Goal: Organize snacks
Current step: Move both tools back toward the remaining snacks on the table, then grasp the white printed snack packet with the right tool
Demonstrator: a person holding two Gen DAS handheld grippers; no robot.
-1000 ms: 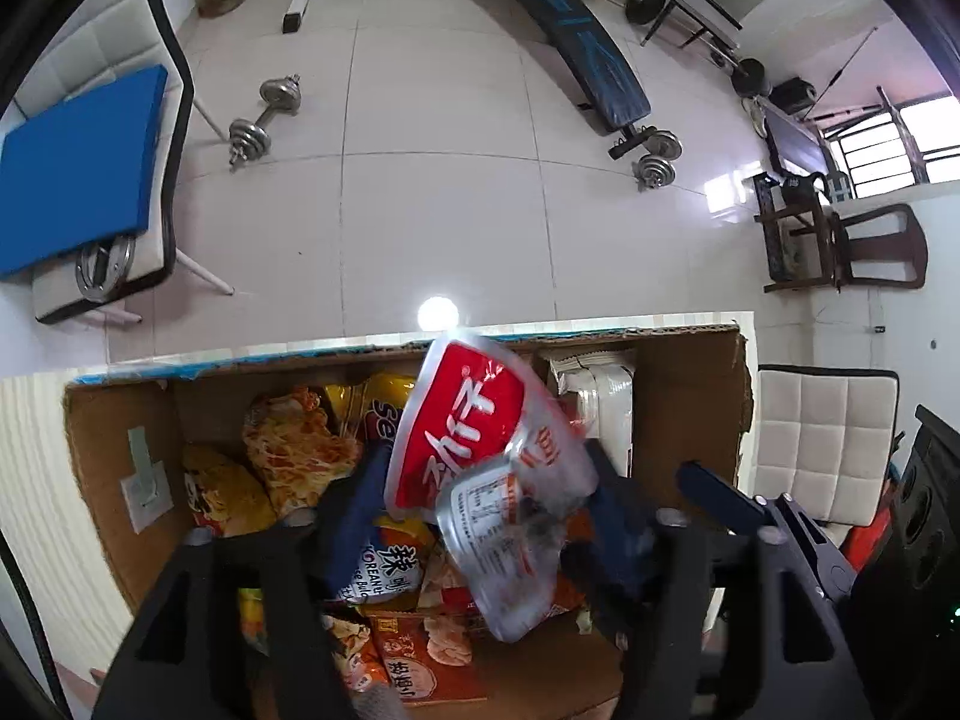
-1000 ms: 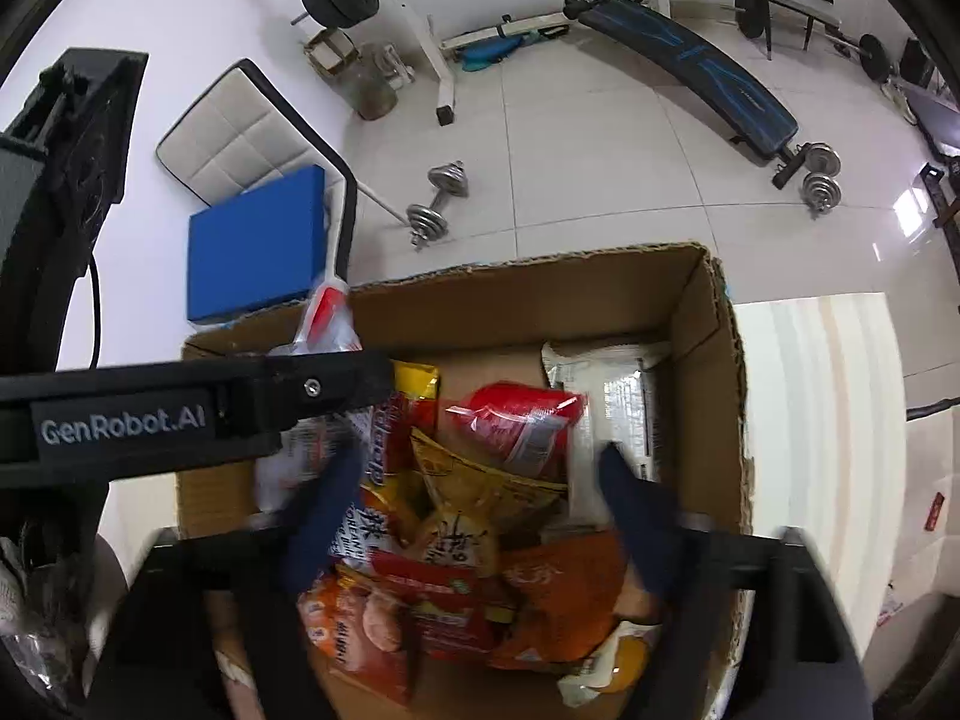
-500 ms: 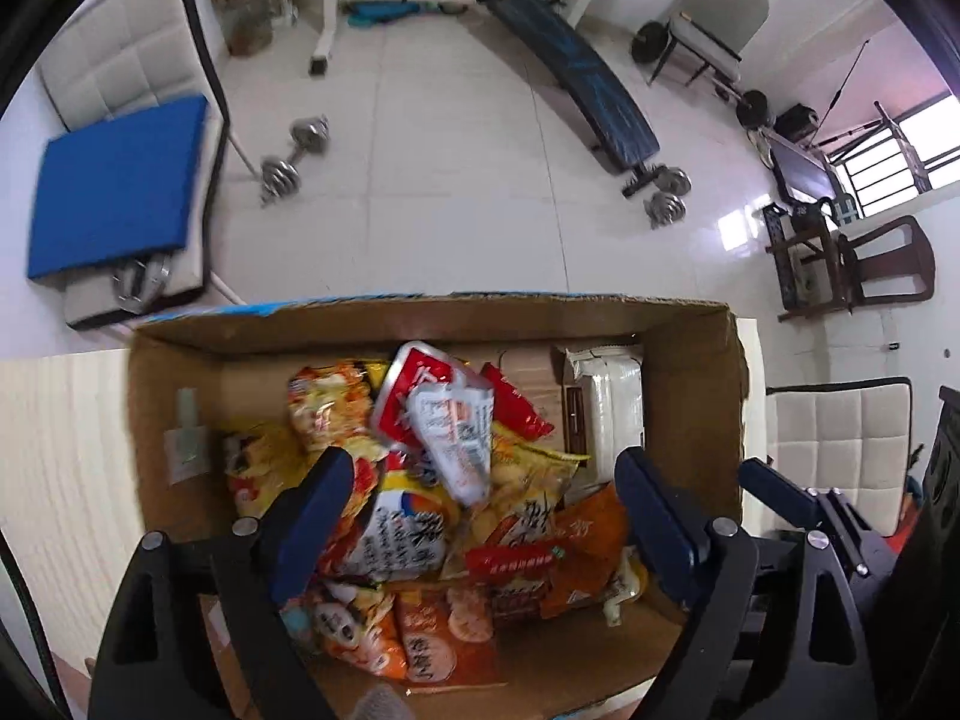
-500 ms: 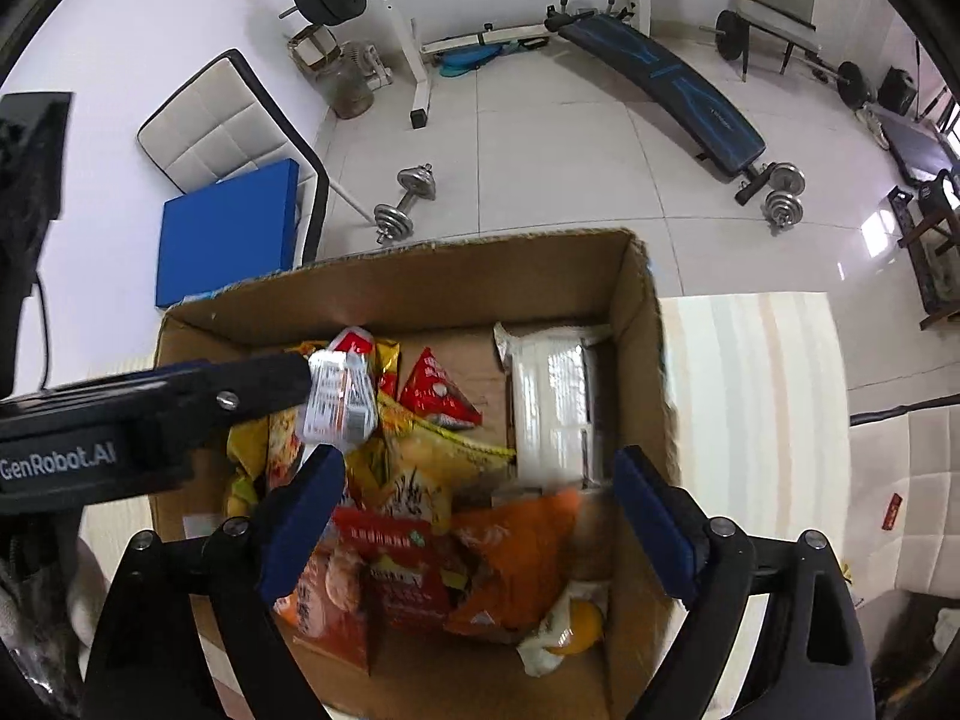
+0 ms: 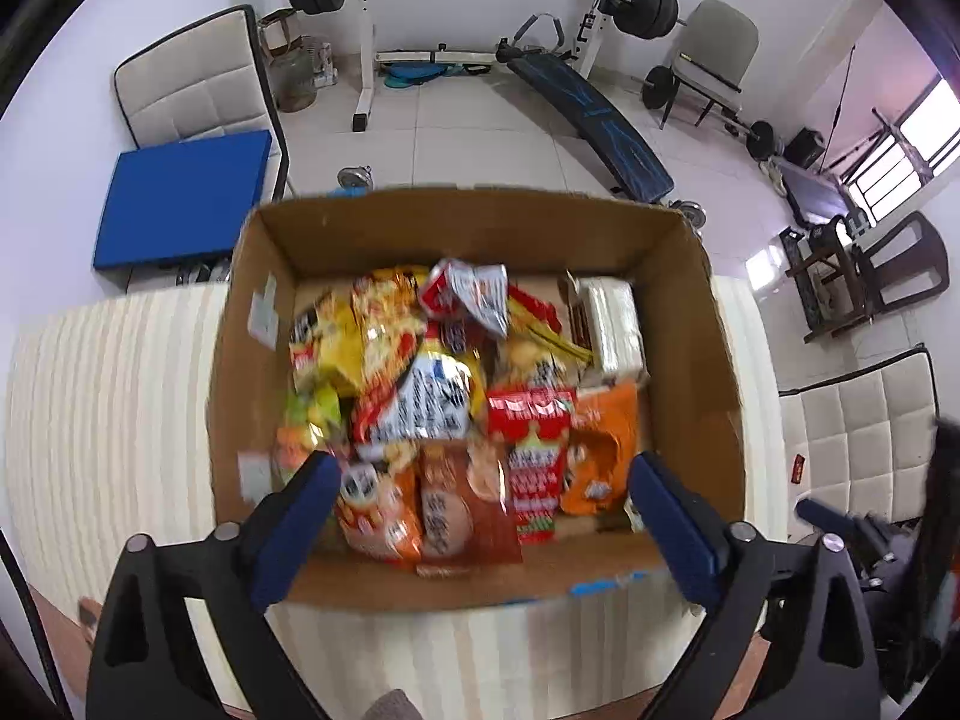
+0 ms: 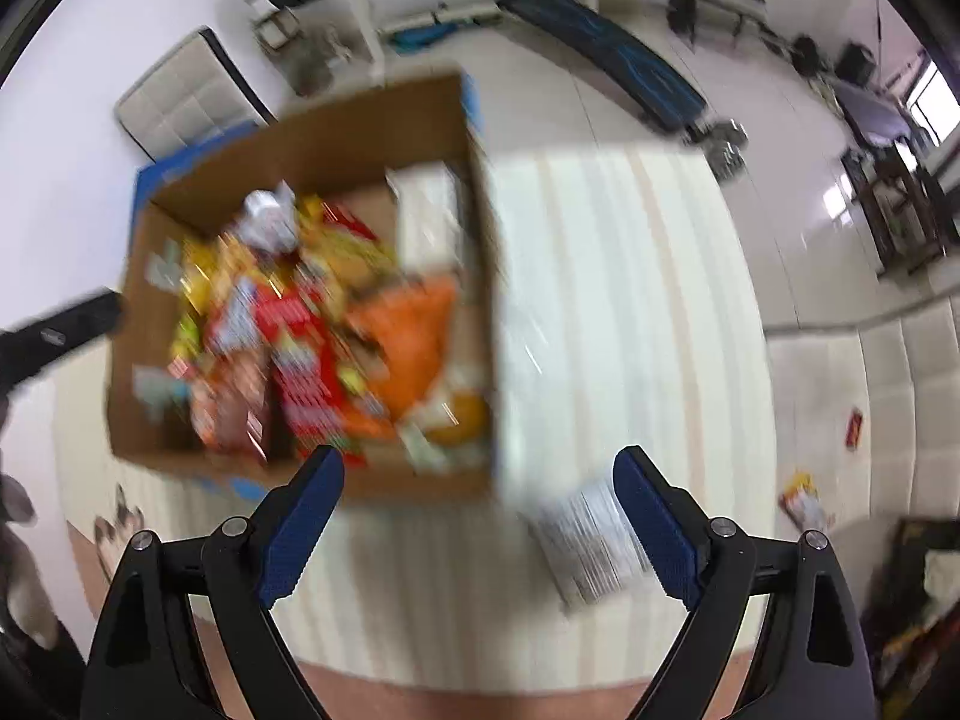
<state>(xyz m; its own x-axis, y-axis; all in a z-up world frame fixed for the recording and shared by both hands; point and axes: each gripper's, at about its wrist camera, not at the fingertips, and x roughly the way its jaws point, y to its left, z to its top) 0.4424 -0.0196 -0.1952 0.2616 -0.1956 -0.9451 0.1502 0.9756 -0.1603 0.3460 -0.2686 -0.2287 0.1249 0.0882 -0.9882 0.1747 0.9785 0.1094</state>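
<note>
Fingers of left gripper (image 5: 480, 516) apart, empty; a second ago they clamped the red pack (image 5: 465, 294), now lying atop the snacks in the box (image 5: 480, 222). Right gripper (image 6: 477, 516) also apart, swung toward a silver pack (image 6: 585, 546) on the table (image 6: 630, 300): likely next.

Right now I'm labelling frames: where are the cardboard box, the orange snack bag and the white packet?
cardboard box (image 5: 708, 360), left wrist view, inner right wall.
orange snack bag (image 5: 606, 444), left wrist view, bag's middle.
white packet (image 5: 612, 318), left wrist view, its top face.
</note>
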